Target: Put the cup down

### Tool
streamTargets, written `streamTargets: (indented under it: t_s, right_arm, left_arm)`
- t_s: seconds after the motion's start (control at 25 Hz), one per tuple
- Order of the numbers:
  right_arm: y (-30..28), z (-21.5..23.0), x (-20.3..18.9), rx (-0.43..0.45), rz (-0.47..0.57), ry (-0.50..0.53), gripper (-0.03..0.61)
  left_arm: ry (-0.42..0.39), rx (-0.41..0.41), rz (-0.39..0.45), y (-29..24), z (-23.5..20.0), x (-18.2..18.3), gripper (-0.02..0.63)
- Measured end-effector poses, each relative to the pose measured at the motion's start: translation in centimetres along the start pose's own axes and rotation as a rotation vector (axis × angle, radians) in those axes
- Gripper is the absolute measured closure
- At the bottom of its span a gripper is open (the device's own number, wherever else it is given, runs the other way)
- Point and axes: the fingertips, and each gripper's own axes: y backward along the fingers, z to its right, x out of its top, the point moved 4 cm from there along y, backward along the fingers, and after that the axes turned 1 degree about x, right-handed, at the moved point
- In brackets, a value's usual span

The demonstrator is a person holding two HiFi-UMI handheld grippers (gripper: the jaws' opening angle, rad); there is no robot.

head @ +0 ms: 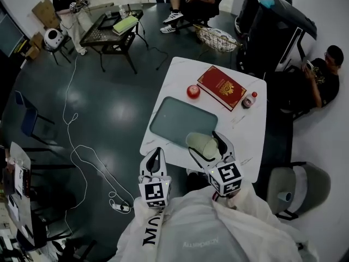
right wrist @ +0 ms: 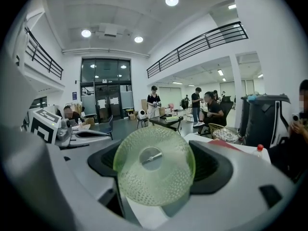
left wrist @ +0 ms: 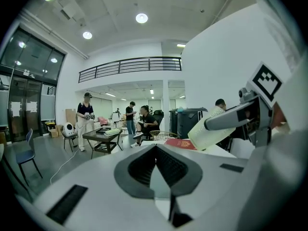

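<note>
Dark, glossy floor point(head: 98, 108) fills most of the hall around you, under white walls and a railed balcony point(left wrist: 130, 66). Straight ahead of you stands a white table point(head: 256, 124). Well beyond it to your left is a low dark table point(head: 112, 31) with a person standing beside it, and other people sit farther back and against the wall on your right.

On the white table, a grey-green tray point(head: 174, 116) takes up the middle. A wire basket point(head: 217, 39) sits on the floor past the table's far edge. A red book point(head: 222, 87) lies beyond the tray's far right corner.

Your right tongs point(head: 203, 143) are spread wide and clamped on the pale green cup point(right wrist: 154, 165). The pads press its sides, and the cup lies tipped over with its dimpled base facing back toward you and its mouth pointing away. You hold it raised over the near part of the table, above the tray's near right corner, not resting on anything.

Your left tongs point(left wrist: 155, 147) are pressed together at the tips with nothing between them, hovering at the table's near left edge beside the right pair.

A red apple point(head: 193, 91) sits at the tray's far edge, near the book. A small red-capped bottle point(head: 250, 100) stands just right of the book.
</note>
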Motion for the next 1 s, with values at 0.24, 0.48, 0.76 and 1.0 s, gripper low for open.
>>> streamTargets:
  t_s: [0.24,0.48,0.76,1.0]
  right_arm:
    - [-2.8,2.2,0.9,0.016,-0.014,0.001,0.169]
    - [-5.1,4.3,1.4,0.029,-0.029,-0.007,0.169]
    - [-7.2,6.3,1.2,0.037,-0.057,-0.007,0.169]
    - [-9.1,7.3,0.8,0.055,-0.095,0.027,0.169]
  left_arm:
    - [0.005,0.014,-0.014,-3.4,-0.6,0.7,0.601]
    - [0.008,0.014,-0.029,-6.6,-0.7,1.1,0.601]
    - [0.014,0.015,-0.050,-9.5,-0.9,0.9,0.601]
    - [0.030,0.025,-0.072,-10.9,-1.3,0.3,0.601]
